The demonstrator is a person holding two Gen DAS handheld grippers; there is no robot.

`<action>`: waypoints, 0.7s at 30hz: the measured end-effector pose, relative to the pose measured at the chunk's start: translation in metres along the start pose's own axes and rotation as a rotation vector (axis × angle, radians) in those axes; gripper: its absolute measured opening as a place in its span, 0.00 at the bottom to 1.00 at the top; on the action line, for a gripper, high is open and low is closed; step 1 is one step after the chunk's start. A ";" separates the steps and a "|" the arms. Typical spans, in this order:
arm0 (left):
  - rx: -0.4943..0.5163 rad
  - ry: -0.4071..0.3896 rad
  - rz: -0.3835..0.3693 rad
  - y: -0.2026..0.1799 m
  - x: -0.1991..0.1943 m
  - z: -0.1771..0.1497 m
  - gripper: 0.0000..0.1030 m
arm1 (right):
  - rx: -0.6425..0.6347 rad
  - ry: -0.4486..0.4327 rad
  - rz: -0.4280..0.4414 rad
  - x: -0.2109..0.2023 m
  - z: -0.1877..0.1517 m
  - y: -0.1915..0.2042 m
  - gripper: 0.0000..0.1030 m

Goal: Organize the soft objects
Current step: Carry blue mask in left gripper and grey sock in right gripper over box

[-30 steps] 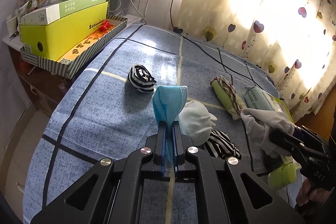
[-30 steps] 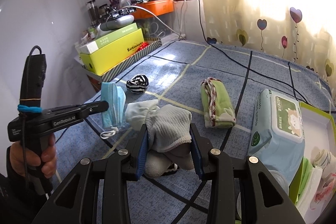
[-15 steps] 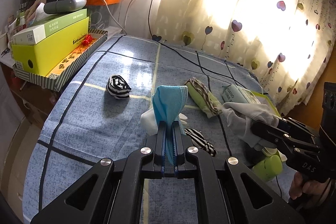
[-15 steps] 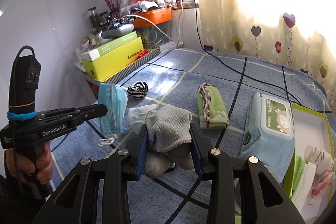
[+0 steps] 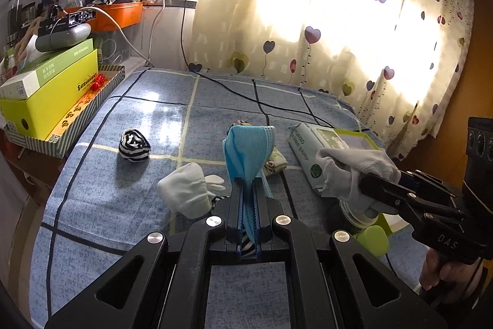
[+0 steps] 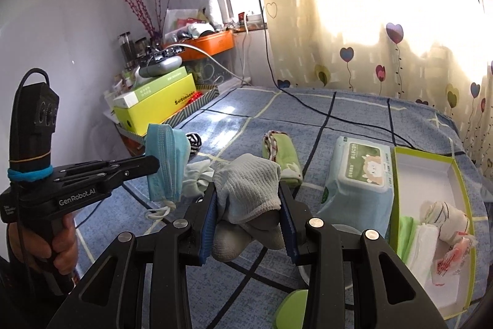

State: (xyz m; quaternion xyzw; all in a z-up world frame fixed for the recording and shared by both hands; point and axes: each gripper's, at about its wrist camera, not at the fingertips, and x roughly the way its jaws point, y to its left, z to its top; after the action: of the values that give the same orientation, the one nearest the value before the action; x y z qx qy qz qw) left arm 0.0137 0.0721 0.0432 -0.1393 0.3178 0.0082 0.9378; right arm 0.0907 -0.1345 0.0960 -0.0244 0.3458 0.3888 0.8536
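Holding a pleated light-blue face mask (image 5: 248, 150) pinched flat between nearly closed jaws, your left hand-held gripper (image 5: 248, 187) hangs above the blue checked bedspread (image 5: 101, 205), and from the right wrist view the mask (image 6: 165, 156) droops from it with its white ear loops dangling free of the bed. Your right hand-held gripper (image 6: 248, 202) is clamped on a bunched grey knitted sock (image 6: 248, 190), its blue pads (image 6: 209, 218) set fairly wide apart by the bulk of the fabric; the left wrist view shows that sock (image 5: 351, 174) held in the air in front of the pale-blue wet-wipes pack (image 5: 311, 150). Lying on the bedspread are a small white mitten-like sock (image 5: 185, 190) just left of your left gripper, a rolled black-and-white striped sock (image 5: 134, 145) farther back to the left, and a folded green cloth with a braided trim (image 6: 280, 153) near the middle. The wipes pack (image 6: 360, 181) lies just beside an open green-rimmed white box (image 6: 431, 171), which already contains a rolled white sock (image 6: 443, 215) and some folded green and white cloths. At the bed's far left edge sits a yellow-green cardboard box (image 5: 46, 104) on a striped tray (image 5: 61, 141).
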 end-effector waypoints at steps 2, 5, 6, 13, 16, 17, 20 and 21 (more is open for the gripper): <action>0.010 0.001 -0.006 -0.006 0.001 0.001 0.05 | 0.008 -0.006 -0.007 -0.004 -0.002 -0.005 0.34; 0.027 0.001 -0.018 -0.015 0.002 0.003 0.05 | 0.026 -0.018 -0.020 -0.011 -0.004 -0.013 0.34; 0.033 0.002 -0.022 -0.018 0.003 0.004 0.05 | 0.030 -0.021 -0.023 -0.013 -0.005 -0.015 0.34; 0.076 -0.001 -0.052 -0.040 0.008 0.010 0.05 | 0.067 -0.044 -0.054 -0.025 -0.009 -0.033 0.34; 0.092 -0.002 -0.064 -0.049 0.011 0.013 0.05 | 0.080 -0.054 -0.064 -0.030 -0.011 -0.041 0.34; 0.097 -0.003 -0.068 -0.052 0.012 0.014 0.05 | 0.084 -0.056 -0.067 -0.031 -0.011 -0.043 0.34; 0.113 -0.006 -0.081 -0.061 0.013 0.016 0.05 | 0.097 -0.065 -0.077 -0.036 -0.013 -0.050 0.34; 0.117 -0.006 -0.083 -0.064 0.014 0.017 0.05 | 0.101 -0.070 -0.081 -0.038 -0.014 -0.052 0.34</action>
State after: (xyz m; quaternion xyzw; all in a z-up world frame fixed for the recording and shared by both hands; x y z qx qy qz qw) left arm 0.0413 0.0145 0.0643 -0.0973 0.3089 -0.0489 0.9448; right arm 0.1009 -0.1999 0.0967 0.0184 0.3339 0.3367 0.8802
